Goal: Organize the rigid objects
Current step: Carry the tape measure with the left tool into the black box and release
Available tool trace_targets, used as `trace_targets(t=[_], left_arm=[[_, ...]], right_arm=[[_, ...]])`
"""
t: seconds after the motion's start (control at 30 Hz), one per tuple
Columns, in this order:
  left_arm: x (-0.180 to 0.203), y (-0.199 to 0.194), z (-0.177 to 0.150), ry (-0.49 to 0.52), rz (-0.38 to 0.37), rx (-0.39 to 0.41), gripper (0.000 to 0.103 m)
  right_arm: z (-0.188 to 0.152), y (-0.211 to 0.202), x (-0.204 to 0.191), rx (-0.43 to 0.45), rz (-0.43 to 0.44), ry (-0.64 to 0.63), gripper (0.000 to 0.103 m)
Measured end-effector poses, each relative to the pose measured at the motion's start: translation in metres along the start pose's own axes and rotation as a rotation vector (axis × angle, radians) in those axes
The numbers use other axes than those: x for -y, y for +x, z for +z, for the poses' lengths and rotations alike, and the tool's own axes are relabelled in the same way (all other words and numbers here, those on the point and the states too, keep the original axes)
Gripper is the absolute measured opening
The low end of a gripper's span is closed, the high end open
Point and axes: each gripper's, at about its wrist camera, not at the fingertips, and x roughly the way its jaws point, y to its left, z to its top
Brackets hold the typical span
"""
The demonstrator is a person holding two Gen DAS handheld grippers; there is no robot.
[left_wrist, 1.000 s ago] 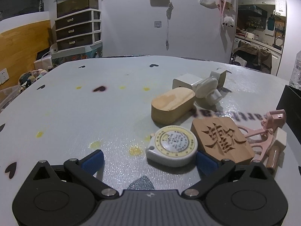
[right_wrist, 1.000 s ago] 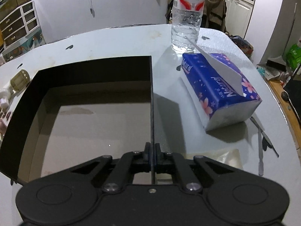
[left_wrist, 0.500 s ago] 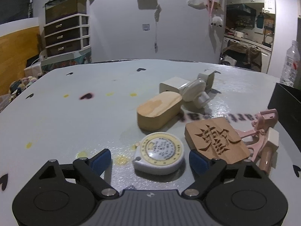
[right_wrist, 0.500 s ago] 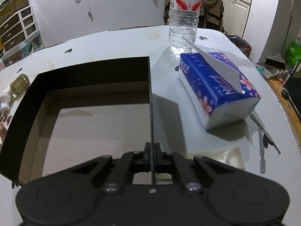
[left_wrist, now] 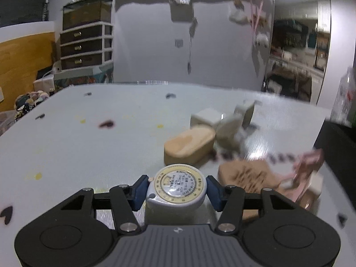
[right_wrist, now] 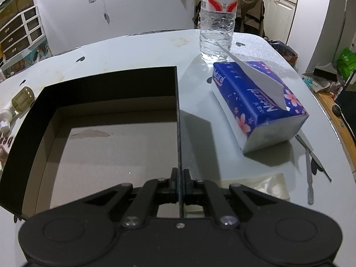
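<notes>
Between your left gripper's [left_wrist: 176, 188] blue pads, whose jaws are closing on its sides, sits the round tape measure [left_wrist: 176, 187] on the table [left_wrist: 89, 144], so next lift and carry it to the black box [right_wrist: 111, 151], whose right wall your right gripper [right_wrist: 179, 185] clamps shut.

Glossy plastic tape measure [left_wrist: 176, 188], seemingly wooden block [left_wrist: 189, 148], matt cardboard box [right_wrist: 106, 133]
</notes>
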Motion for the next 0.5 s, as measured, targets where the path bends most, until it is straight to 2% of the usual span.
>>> trace_targets(t=[0.13,0.23,0.43,0.5], left_arm=[[0.018,-0.018,0.021,-0.001,-0.092,0.054,0.056],[0.045,-0.02,0.039,0.011,-0.217,0.061,0.056],[0.132,-0.012,0.067,0.086,-0.495,0.023,0.056],[0.164,-0.007,0.069,0.125,-0.554,0.007,0.056]], right_arm=[[-0.002,0.0,0.001,0.007,0.006,-0.004,0.003],[-0.003,0.0,0.001,0.014,0.011,-0.006,0.003],[-0.004,-0.001,0.001,0.02,0.015,-0.013,0.003],[-0.006,-0.001,0.002,0.028,0.019,-0.009,0.003]])
